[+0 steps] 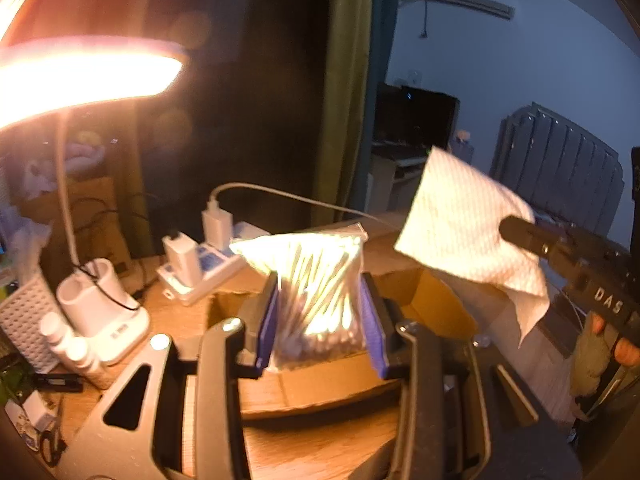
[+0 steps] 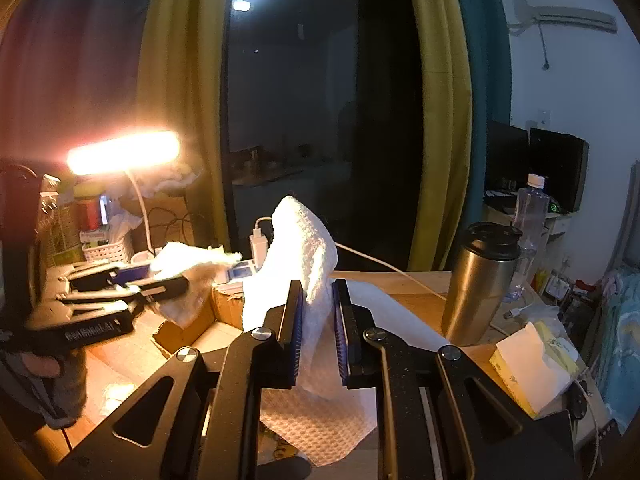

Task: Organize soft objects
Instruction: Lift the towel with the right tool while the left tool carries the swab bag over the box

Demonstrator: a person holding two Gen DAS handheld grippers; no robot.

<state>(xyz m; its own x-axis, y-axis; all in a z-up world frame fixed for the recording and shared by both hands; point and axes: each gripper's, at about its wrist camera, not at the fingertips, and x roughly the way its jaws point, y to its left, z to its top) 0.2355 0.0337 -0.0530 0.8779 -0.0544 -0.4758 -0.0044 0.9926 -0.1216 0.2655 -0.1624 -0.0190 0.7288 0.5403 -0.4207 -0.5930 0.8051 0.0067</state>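
Item: two soft goods in hand above one cardboard box [image 1: 424, 292], both awaiting deposit.

We list first the bag of cotton swabs [image 1: 316, 292], pinched upright between the pads of our left gripper [image 1: 320, 320], long axis vertical, hanging directly over the open box on the wooden desk [image 1: 312, 448]. We list second the white paper towel [image 2: 304, 276], clamped narrow in our right gripper [image 2: 318, 328], draped downward, beside the box's right edge. We judge the left hand nearer: the box lies straight below its load. Desk lamp [image 1: 80, 76] adjacent.

Dim room, glaring desk lamp [image 1: 80, 76]
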